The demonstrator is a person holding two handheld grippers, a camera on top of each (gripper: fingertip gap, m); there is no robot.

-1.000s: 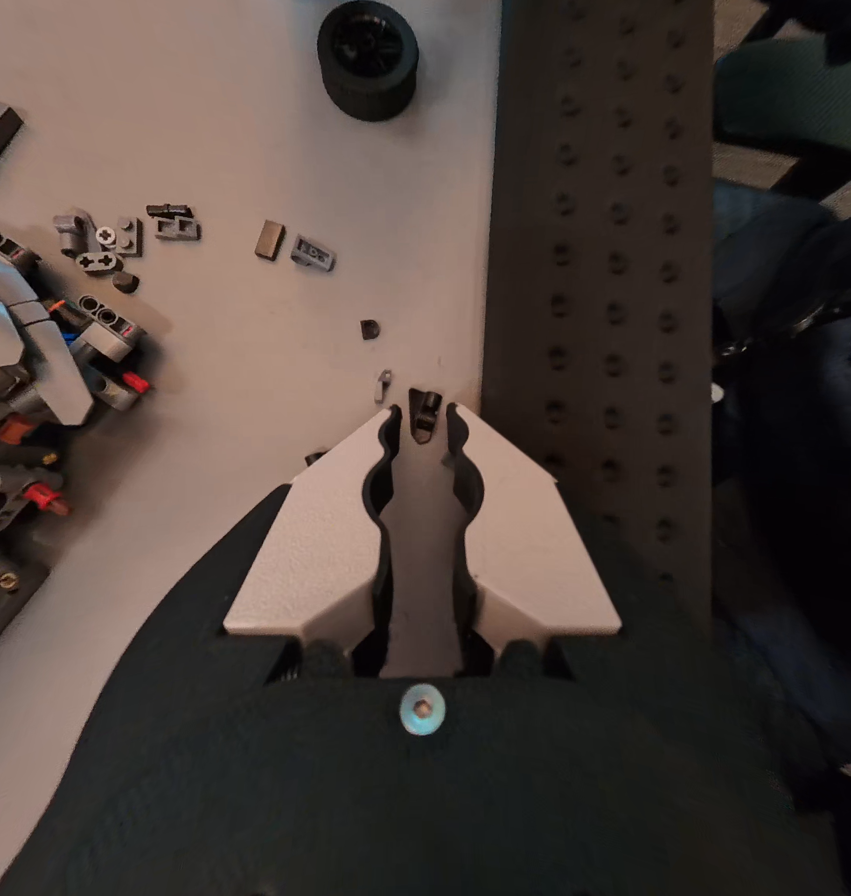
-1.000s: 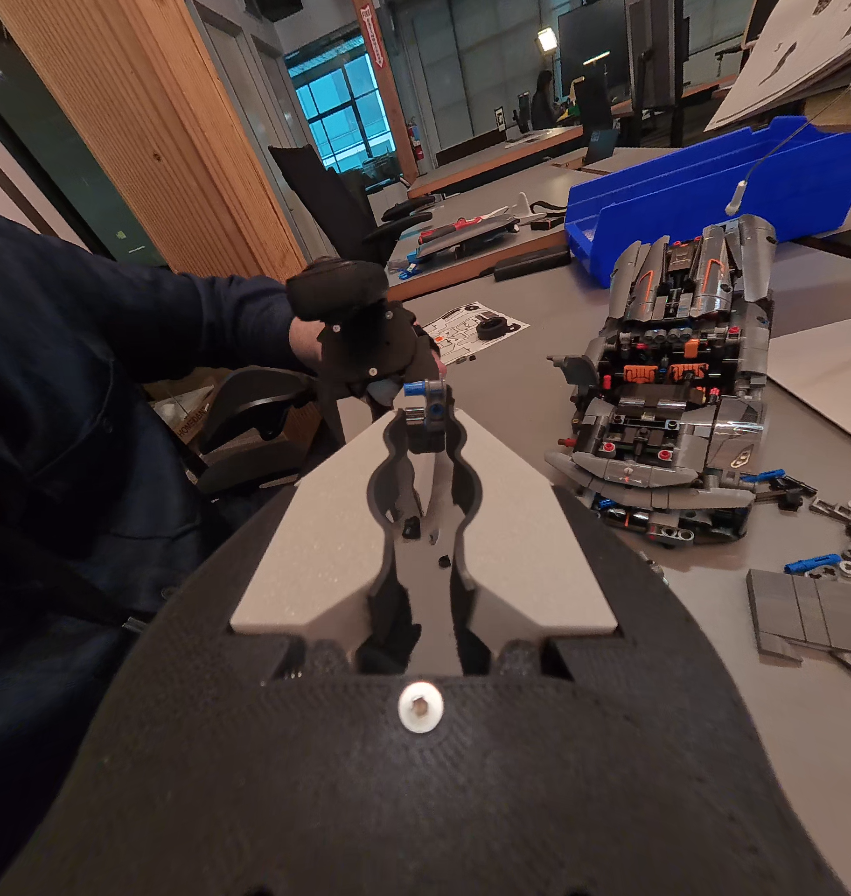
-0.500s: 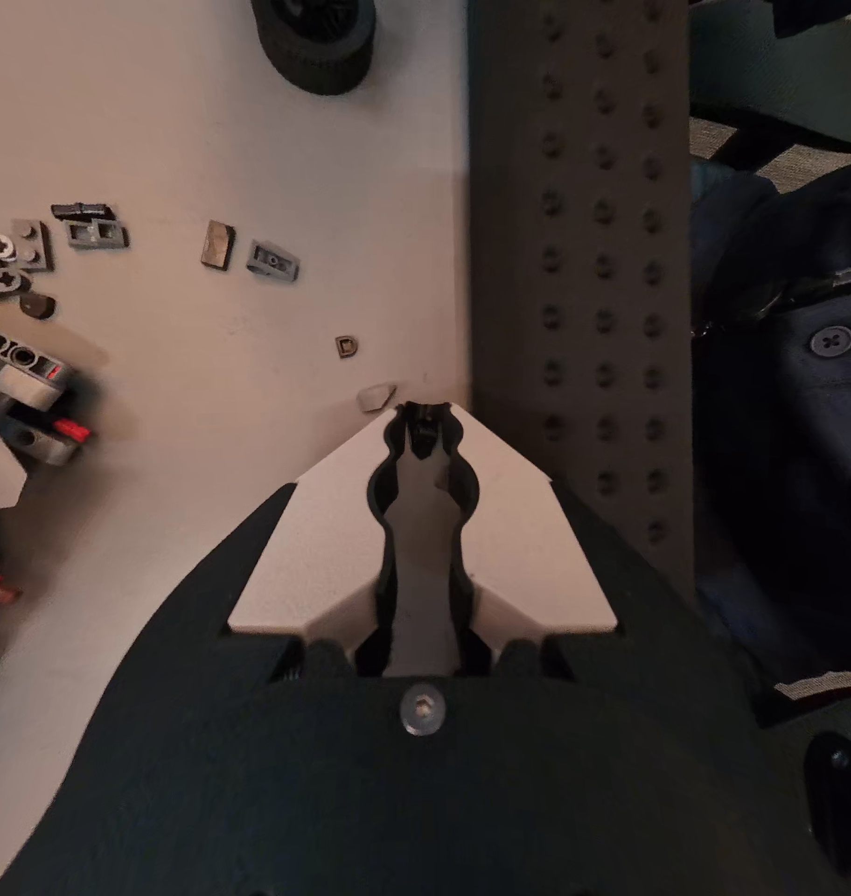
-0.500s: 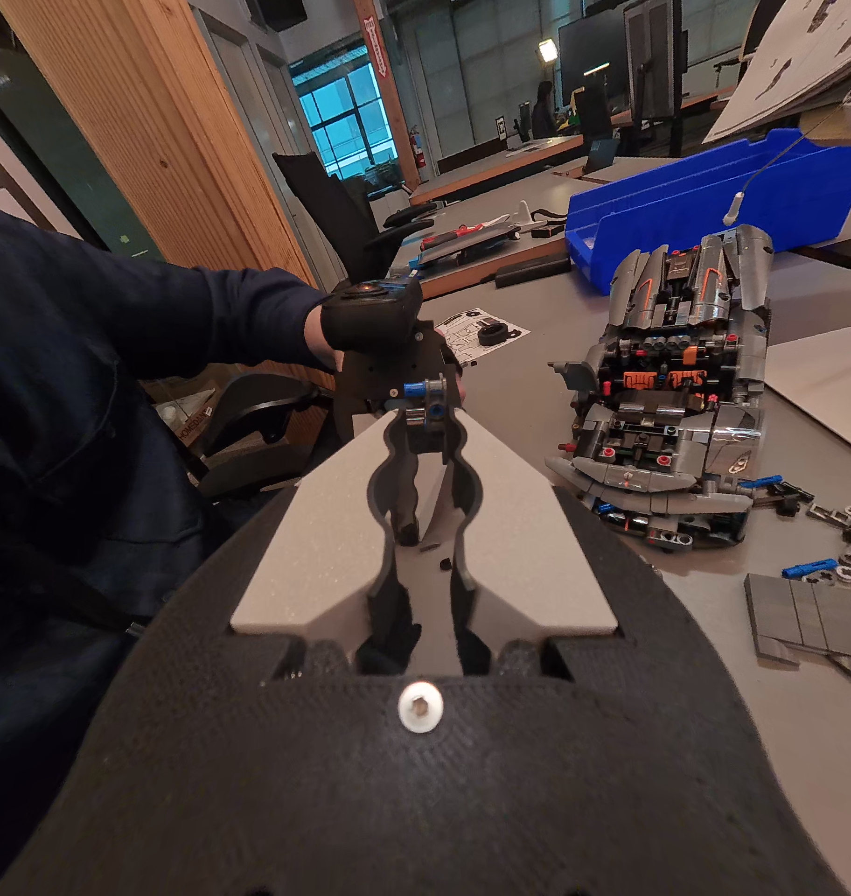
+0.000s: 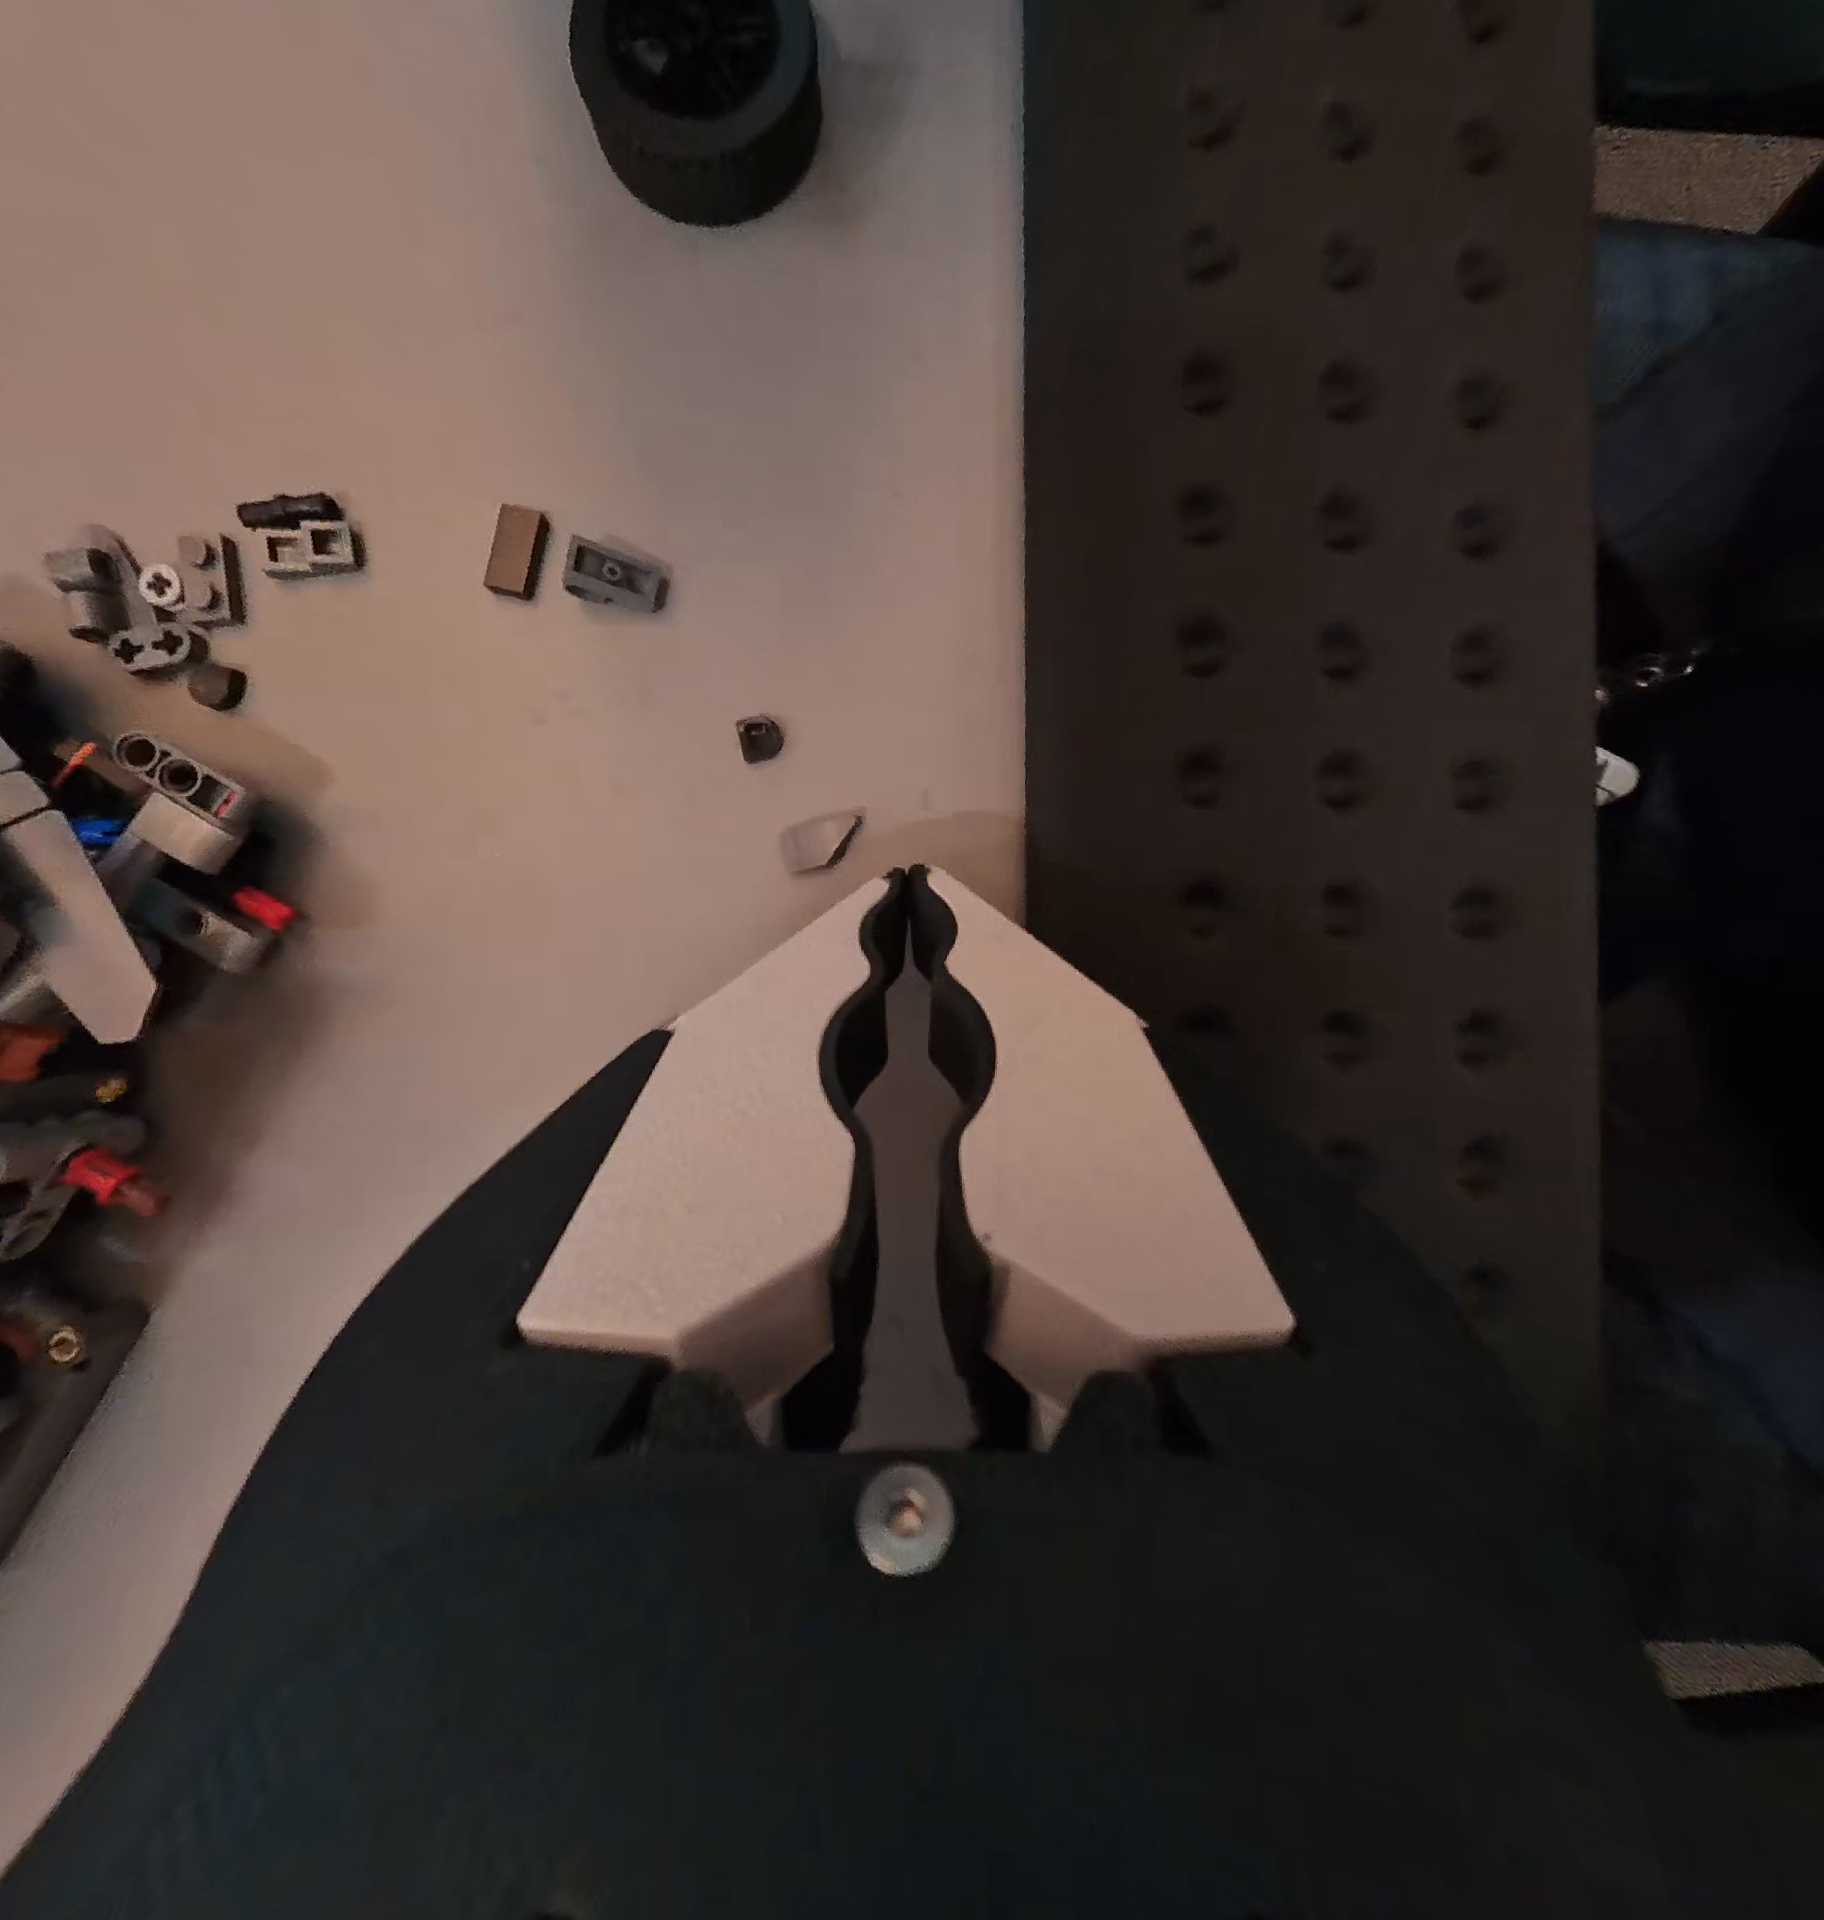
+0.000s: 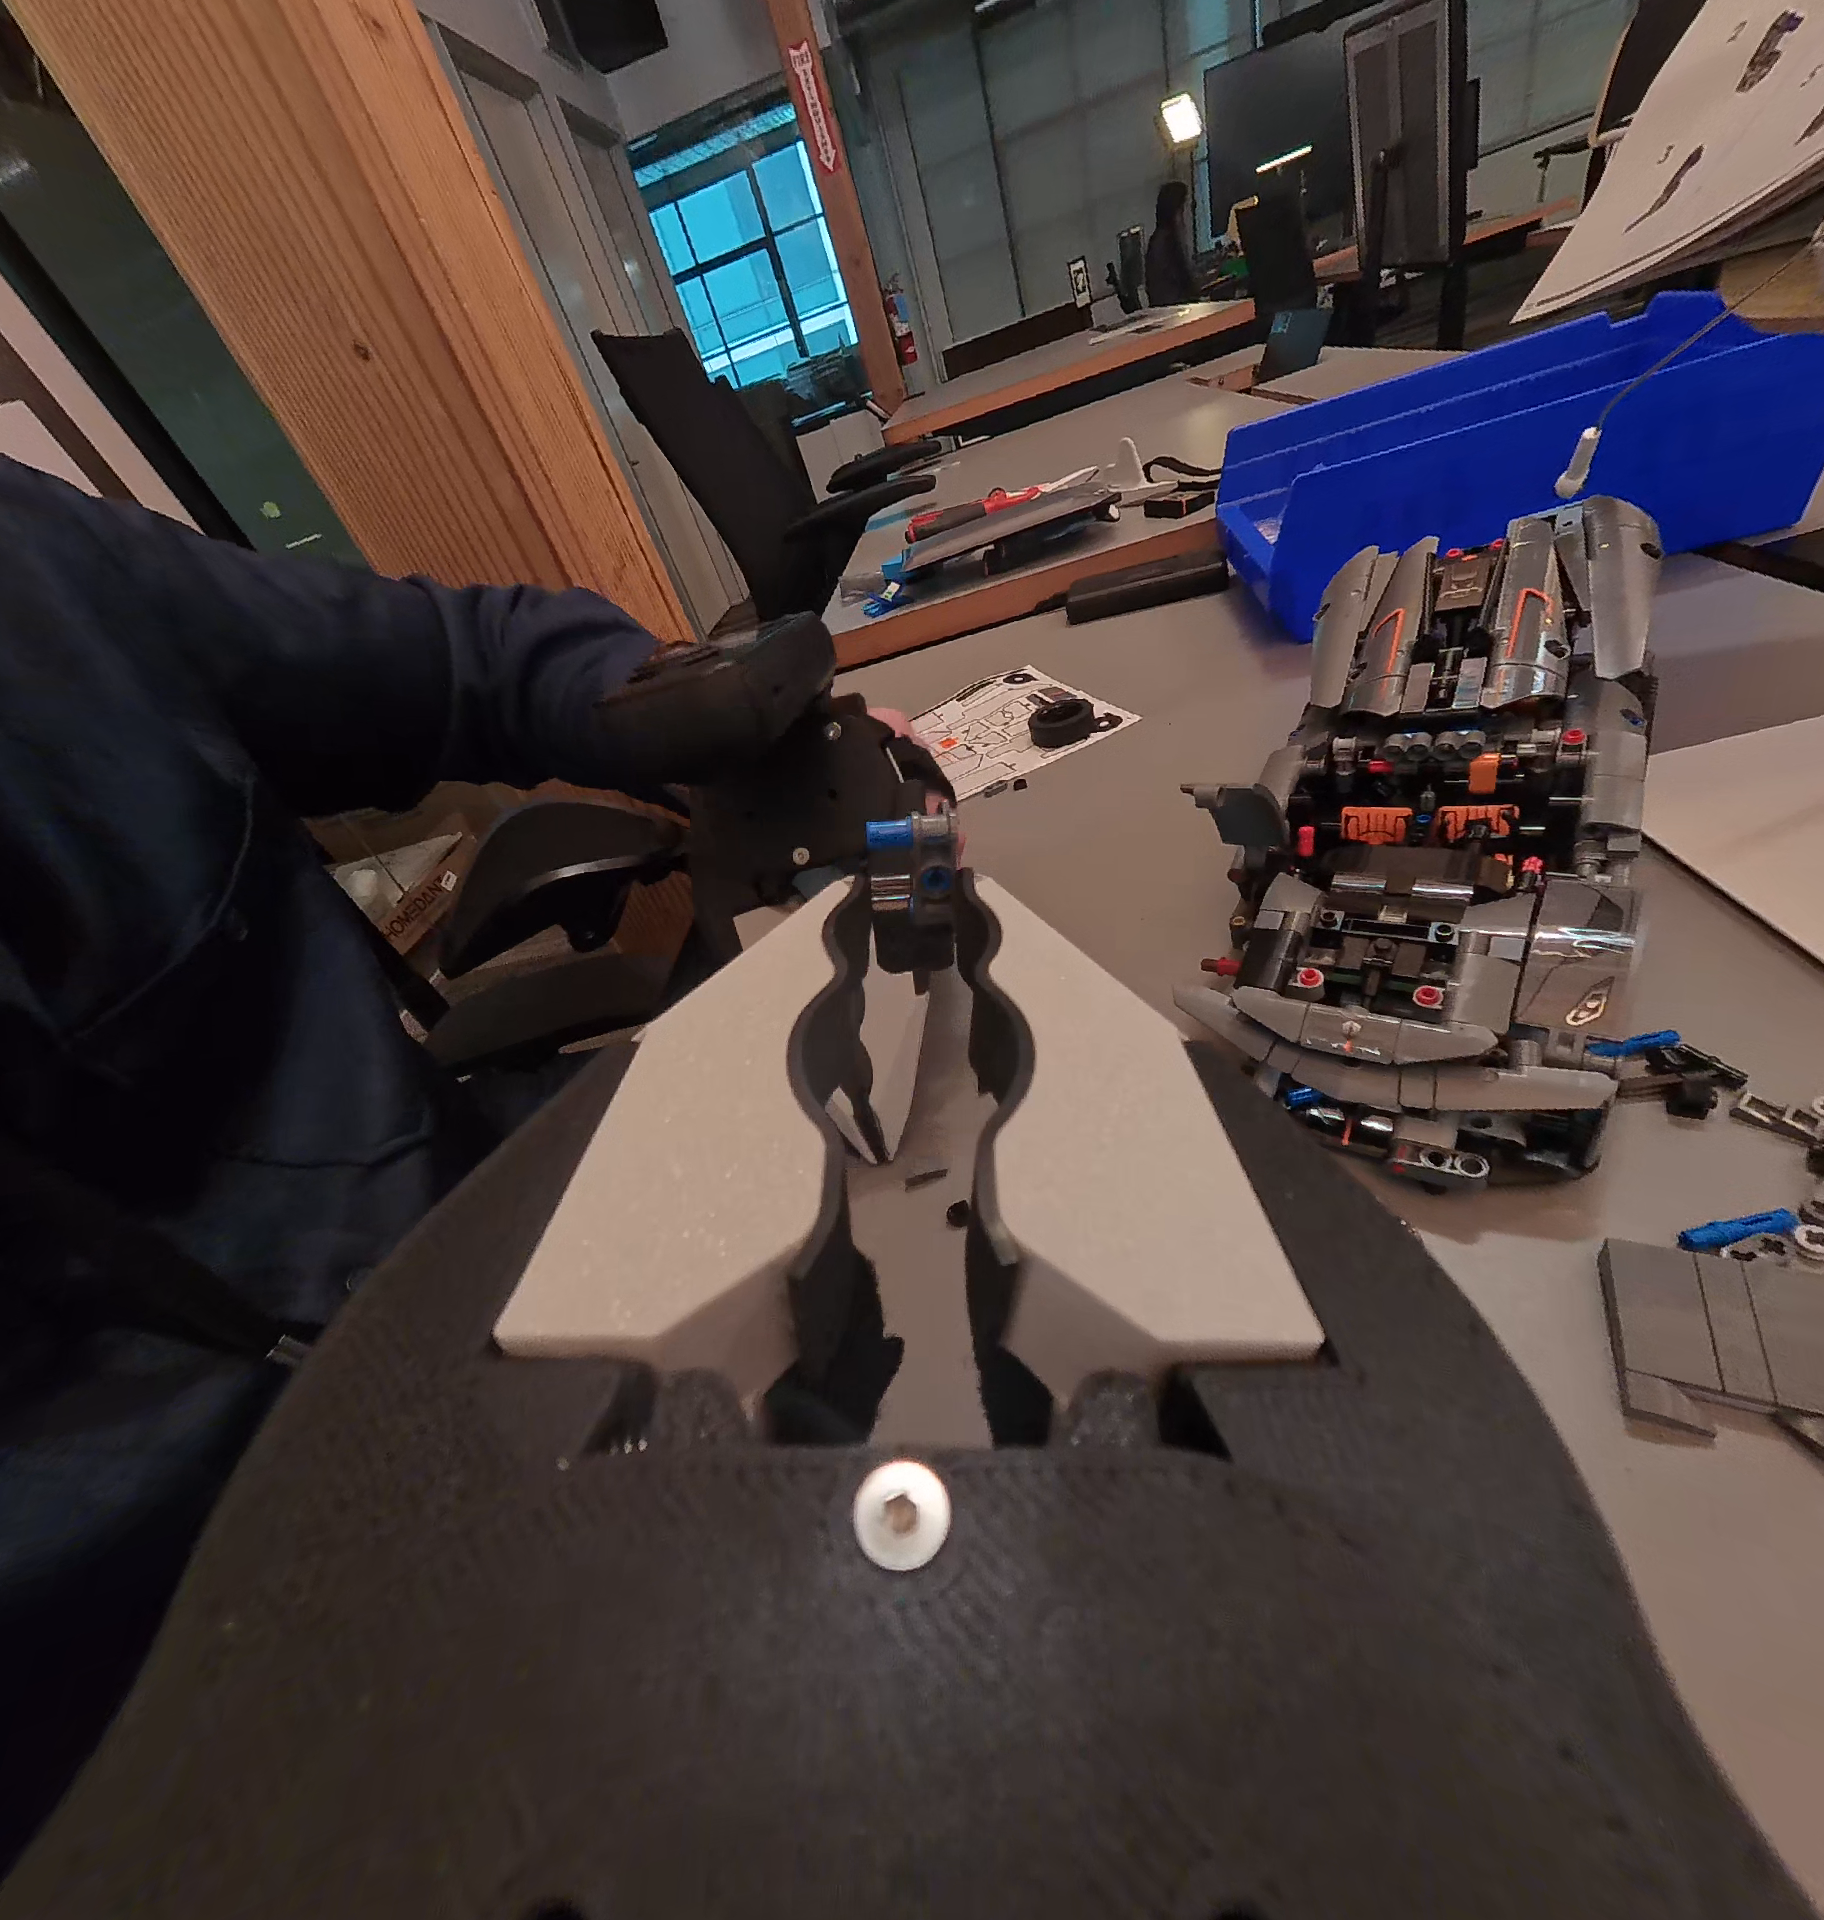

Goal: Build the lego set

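In the left wrist view my left gripper (image 5: 908,878) is shut, tips down on the table beside a grey slope piece (image 5: 820,836). The small black piece it closed around is hidden between the pads. Its tips also show in the right wrist view (image 6: 877,1143), behind my right gripper. My right gripper (image 6: 913,920) is shut on a small grey and black assembly with blue pins (image 6: 913,862) and holds it in the air above the left gripper. The grey Lego car (image 6: 1459,883) lies on the table to the right.
A black wheel (image 5: 695,94), a black D-shaped piece (image 5: 757,740) and loose grey pieces (image 5: 596,571) lie ahead of the left gripper. A dark perforated strip (image 5: 1303,623) runs along the table edge. A blue bin (image 6: 1510,436) and grey panels (image 6: 1739,1340) sit near the car. Spacing between my two grippers at the tips: around 15 cm. Left tips and right tips are each some 15 cm from the black wheel (image 5: 695,94).
My left gripper has closed around the small black piece, which now no longer shows. My right gripper has kept its hold on the small assembly.
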